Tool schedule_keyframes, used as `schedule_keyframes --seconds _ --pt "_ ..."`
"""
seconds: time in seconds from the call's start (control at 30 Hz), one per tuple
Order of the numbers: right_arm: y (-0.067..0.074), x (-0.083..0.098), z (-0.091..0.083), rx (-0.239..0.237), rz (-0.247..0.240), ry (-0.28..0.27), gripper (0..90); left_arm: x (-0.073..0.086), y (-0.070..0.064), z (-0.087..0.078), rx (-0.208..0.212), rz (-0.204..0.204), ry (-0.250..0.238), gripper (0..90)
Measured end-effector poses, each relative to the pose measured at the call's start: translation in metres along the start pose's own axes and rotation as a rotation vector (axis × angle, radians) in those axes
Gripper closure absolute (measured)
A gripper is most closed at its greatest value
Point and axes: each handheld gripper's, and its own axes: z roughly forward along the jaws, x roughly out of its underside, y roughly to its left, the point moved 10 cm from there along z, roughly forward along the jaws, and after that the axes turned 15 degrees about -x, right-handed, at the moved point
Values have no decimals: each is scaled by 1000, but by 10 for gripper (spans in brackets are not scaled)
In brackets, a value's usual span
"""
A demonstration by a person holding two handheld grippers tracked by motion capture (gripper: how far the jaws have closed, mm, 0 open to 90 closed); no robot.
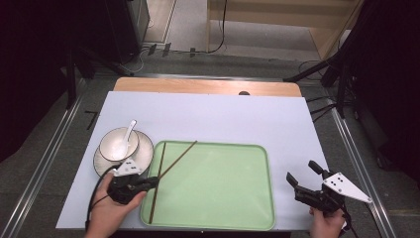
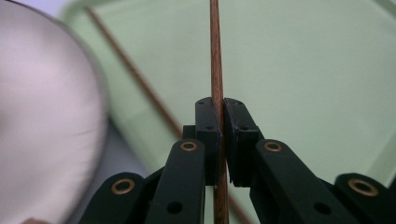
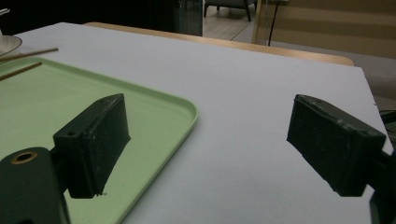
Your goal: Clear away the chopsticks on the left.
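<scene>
High view: a green tray [image 1: 218,198] sits on a white sheet [image 1: 223,116] that covers most of a wooden table [image 1: 198,85]. Two brown chopsticks lie on the tray's left part. The straight chopstick [image 1: 159,171] runs from the far rim to the near left corner; the slanted chopstick [image 1: 181,154] crosses it and reaches over the far rim.

Left of the tray, a white bowl [image 1: 118,145] rests on a dark-rimmed plate [image 1: 141,157], with a white spoon [image 1: 130,130] standing in the bowl.

Left gripper [image 1: 154,183], held in the left hand [image 1: 106,215], is at the tray's left edge, jaws reaching onto the straight chopstick. Left gripper view: both pads are pressed together on that chopstick, which passes upright between them; the slanted one lies blurred behind, the plate a pale blur at left.

Right gripper [image 1: 302,172], in the right hand [image 1: 327,225], is just off the tray's right edge near the table's front corner. Right gripper view: jaws spread wide, nothing between them, over the white sheet beside the tray rim.
</scene>
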Motion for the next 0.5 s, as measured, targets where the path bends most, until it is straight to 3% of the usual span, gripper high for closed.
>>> schedule_keyframes --seconds 0.07,0.27,0.5 --pt "0 0 0 0 0 0 128 2 -16 9 11 11 22 854" --pt "0 0 0 1 3 0 128 7 -40 25 22 7 54 853" --pt "0 0 0 0 0 0 128 11 -43 32 -4 6 70 847"
